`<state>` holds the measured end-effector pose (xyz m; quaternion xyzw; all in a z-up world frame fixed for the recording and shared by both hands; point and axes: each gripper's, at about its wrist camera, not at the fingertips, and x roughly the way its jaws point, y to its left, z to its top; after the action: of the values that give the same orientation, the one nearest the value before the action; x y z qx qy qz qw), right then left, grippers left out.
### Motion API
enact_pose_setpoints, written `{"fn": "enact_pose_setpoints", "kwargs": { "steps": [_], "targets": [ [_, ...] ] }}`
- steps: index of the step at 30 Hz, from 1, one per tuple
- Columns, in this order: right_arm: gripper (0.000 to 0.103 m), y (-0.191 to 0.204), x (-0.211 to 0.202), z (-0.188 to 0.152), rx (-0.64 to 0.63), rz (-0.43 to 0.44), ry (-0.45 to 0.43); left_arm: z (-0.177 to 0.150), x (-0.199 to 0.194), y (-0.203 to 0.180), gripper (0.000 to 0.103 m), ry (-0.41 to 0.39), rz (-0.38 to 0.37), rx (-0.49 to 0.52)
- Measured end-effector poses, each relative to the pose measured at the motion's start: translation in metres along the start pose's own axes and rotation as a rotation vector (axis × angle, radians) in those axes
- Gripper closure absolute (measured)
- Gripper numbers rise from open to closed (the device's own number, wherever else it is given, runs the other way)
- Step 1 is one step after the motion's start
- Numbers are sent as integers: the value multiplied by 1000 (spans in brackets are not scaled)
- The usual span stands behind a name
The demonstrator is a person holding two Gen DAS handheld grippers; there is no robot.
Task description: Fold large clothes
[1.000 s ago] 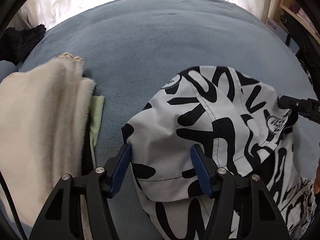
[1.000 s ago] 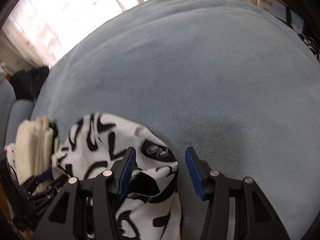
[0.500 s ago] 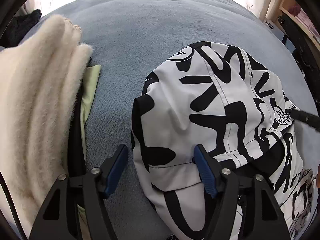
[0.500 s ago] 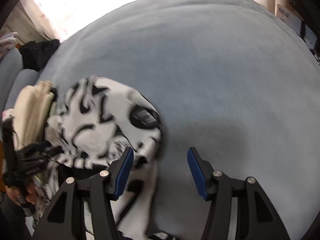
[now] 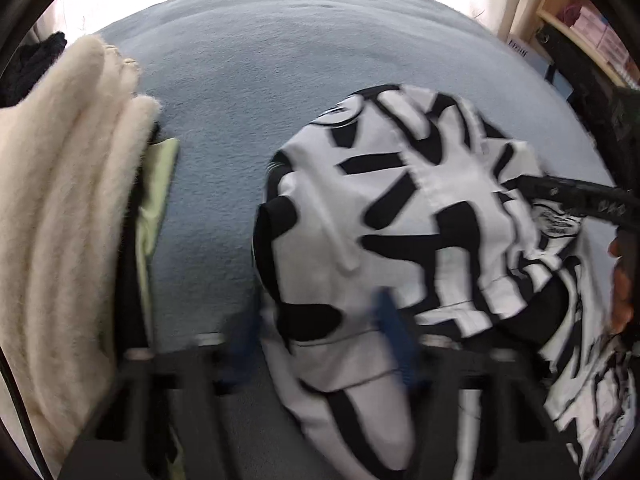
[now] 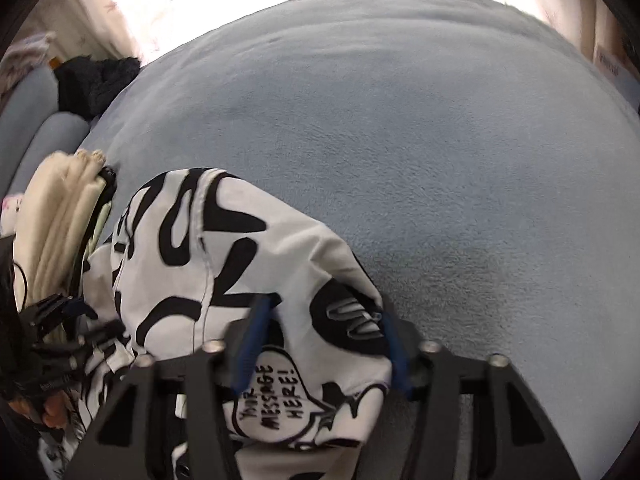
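Blue bed (image 6: 440, 152) carried the black-and-white printed garment (image 5: 420, 216) at 6 o'clock. Left hand-held gripper (image 5: 320, 340) and right hand-held gripper (image 6: 324, 340) had just been closing, fabric between pads. Risk: a shallow pinch slipping on lift, collapsing the fold.

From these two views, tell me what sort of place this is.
Probably a bedroom at home: a wide blue fleece blanket like a bed cover, sunlit curtains behind it, and a stack of folded clothes beside the black-and-white garment.
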<state>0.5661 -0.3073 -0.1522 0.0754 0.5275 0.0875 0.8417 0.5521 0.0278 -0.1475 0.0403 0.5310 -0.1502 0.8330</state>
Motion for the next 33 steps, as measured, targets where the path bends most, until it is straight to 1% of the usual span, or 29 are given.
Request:
{"fn": "enact_pose_setpoints", "kwargs": {
  "steps": [1, 2, 3, 5, 7, 10, 12, 15, 16, 17, 18, 19, 21, 23, 25, 27, 29, 32, 33],
  "targets": [
    [95, 3, -4, -2, -23, 4, -3, -1, -2, -5, 98, -1, 2, 10],
    [96, 4, -9, -5, -39, 10, -8, -2, -3, -10, 98, -6, 18, 24],
    [97, 9, -19, -8, -62, -8, -35, -4, -8, -16, 99, -26, 56, 44],
    [98, 14, -44, -17, -95, -10, -98, -9, -21, -18, 100, -59, 87, 45],
    [99, 22, -71, -26, -127, 7, -157, -16, -41, -19, 100, -96, 86, 30],
    [99, 41, -121, -51, -213, 31, -257, -37, -86, -23, 100, -195, 94, 66],
    [99, 53, -157, -72, -264, 41, -323, -56, -119, -26, 100, -265, 88, 89],
    [99, 69, -212, -116, -339, 42, -439, -95, -169, -32, 99, -367, 59, 122],
    [99, 75, -229, -134, -372, 29, -473, -113, -186, -35, 99, -404, 52, 141],
    [99, 81, -242, -150, -402, 11, -500, -131, -199, -40, 98, -437, 60, 167],
    [96, 85, -253, -167, -430, -17, -522, -144, -207, -43, 97, -457, 69, 184],
    [90, 90, -262, -186, -456, -55, -538, -163, -216, -45, 96, -475, 87, 206],
    [82, 97, -269, -222, -509, -158, -533, -198, -224, -48, 95, -462, 109, 249],
    [79, 98, -269, -248, -523, -205, -504, -227, -222, -50, 92, -419, 119, 268],
    [78, 96, -268, -270, -506, -205, -458, -250, -215, -57, 91, -365, 115, 281],
    [78, 93, -272, -298, -483, -217, -422, -273, -211, -58, 88, -315, 130, 298],
    [78, 94, -273, -314, -471, -226, -390, -294, -208, -57, 87, -263, 148, 302],
    [78, 93, -283, -338, -435, -223, -360, -319, -219, -46, 87, -223, 159, 253],
    [78, 93, -289, -345, -414, -217, -357, -322, -223, -43, 87, -218, 159, 238]
  ]
}}
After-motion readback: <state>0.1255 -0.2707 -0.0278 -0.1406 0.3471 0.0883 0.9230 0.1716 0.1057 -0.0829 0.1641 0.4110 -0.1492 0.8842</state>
